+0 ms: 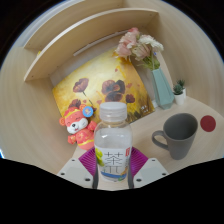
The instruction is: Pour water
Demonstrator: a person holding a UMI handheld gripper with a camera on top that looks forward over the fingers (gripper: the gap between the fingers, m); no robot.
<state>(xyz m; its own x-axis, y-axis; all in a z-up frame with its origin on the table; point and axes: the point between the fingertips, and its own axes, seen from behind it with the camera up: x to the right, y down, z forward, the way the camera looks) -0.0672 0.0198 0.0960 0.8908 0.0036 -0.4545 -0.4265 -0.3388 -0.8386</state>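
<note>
a: what's the gripper (112,165) doing?

b: its two fingers are pressed against a plastic bottle (112,135), one on each side, so it's gripping it. the purple pads (88,160) show at both sides of the bottle's label.

a: and the bottle itself?

b: upright, white cap on top, a white label with green writing. it sits right between the fingers.

a: what's past it?

b: just to the right, a grey mug (179,133) stands on the light wooden table (40,135), handle turned toward the bottle. beyond the mug is a small red disc (208,122). to the left of the bottle there's a little orange and red toy figure (77,124).

a: further back?

b: a yellow picture with flowers (95,85) leans behind the toy, a pale blue vase of pink flowers (160,88) stands behind the mug, and a tiny potted plant (180,92) is beside the vase.
</note>
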